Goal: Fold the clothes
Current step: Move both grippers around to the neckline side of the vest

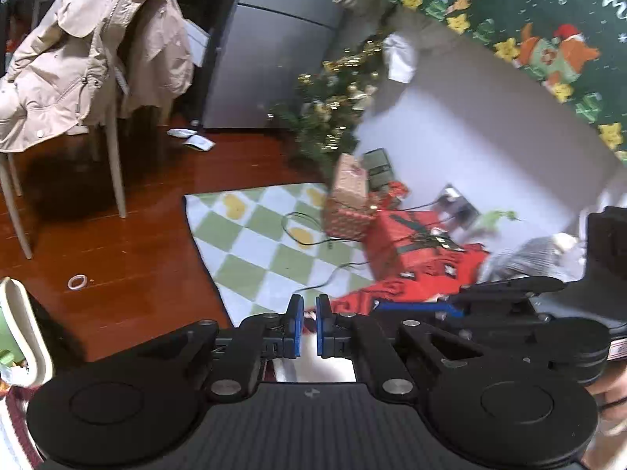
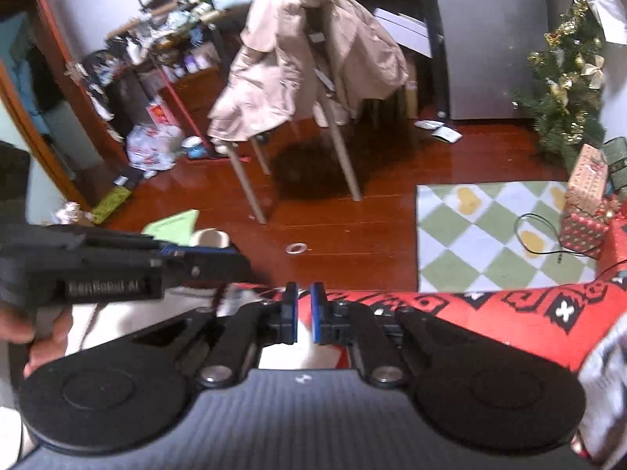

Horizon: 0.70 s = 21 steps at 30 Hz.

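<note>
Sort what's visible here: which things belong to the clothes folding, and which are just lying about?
Belongs to the job:
- left tool, shut
- right tool, shut
- red patterned cloth
- white fabric under both tools

Just lying about:
- beige coat draped on a chair
- checkered rug
- gift boxes
- Christmas tree
- tape ring on the floor

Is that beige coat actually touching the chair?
Touching. The right wrist view shows the beige coat draped over the chair's backrest.
</note>
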Each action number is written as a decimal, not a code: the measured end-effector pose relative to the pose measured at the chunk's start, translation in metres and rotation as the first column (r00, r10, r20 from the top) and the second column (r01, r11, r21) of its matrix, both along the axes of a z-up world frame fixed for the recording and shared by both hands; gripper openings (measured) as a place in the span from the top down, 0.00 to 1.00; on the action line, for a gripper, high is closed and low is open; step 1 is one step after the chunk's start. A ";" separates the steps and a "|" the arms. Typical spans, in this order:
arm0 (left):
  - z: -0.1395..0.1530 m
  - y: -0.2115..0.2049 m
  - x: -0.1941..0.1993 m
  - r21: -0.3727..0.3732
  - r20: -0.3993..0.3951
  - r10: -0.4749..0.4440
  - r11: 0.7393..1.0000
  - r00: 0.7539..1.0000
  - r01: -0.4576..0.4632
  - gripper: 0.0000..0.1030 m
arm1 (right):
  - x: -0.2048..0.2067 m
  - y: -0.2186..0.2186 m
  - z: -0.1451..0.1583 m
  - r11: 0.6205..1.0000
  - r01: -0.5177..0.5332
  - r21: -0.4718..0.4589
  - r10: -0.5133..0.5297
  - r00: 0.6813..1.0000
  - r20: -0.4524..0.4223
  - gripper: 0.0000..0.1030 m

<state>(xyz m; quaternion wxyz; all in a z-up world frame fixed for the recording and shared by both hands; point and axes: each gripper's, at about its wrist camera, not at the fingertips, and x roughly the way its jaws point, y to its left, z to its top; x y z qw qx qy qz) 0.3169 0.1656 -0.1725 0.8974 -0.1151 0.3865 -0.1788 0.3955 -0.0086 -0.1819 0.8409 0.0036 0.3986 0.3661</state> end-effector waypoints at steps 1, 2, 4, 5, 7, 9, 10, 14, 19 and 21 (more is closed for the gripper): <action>0.001 0.003 -0.007 -0.001 -0.003 -0.014 1.000 1.000 0.014 0.95 | -0.008 0.000 0.001 0.999 -0.042 -0.018 0.042 0.999 0.002 0.93; 0.000 0.004 -0.014 0.007 -0.008 -0.026 1.000 1.000 0.026 0.95 | -0.016 0.001 0.001 0.995 -0.086 -0.039 0.087 0.996 0.002 0.93; -0.005 0.006 -0.032 0.031 -0.020 -0.049 0.998 0.999 0.050 0.95 | -0.032 0.004 -0.001 0.980 -0.176 -0.094 0.177 0.984 0.003 0.93; -0.009 0.006 -0.041 0.042 -0.027 -0.064 0.997 0.998 0.065 0.95 | -0.039 0.008 -0.005 0.968 -0.212 -0.137 0.215 0.977 0.003 0.93; -0.016 0.008 -0.053 0.068 -0.036 -0.062 0.996 0.997 0.064 0.95 | -0.046 0.013 -0.008 0.958 -0.232 -0.171 0.242 0.970 0.035 0.93; -0.024 0.012 -0.059 0.081 -0.050 -0.039 0.996 0.998 0.043 0.95 | -0.040 0.021 -0.009 0.962 -0.218 -0.166 0.226 0.974 0.030 0.94; -0.028 0.014 -0.059 0.081 -0.054 -0.023 0.996 0.998 0.028 0.95 | -0.035 0.026 -0.010 0.963 -0.209 -0.169 0.218 0.975 0.038 0.96; -0.030 0.025 -0.047 0.072 -0.035 0.045 0.997 0.998 -0.042 0.95 | -0.011 0.048 -0.012 0.964 -0.199 -0.177 0.214 0.974 0.073 0.98; -0.013 0.050 -0.037 0.057 -0.013 0.114 0.992 0.993 -0.113 0.95 | 0.004 0.073 0.006 0.970 -0.141 -0.201 0.161 0.983 0.088 0.90; -0.010 0.063 -0.040 0.074 -0.037 0.126 0.990 0.991 -0.123 0.95 | -0.001 0.076 0.015 0.975 -0.168 -0.147 0.179 0.982 0.066 0.90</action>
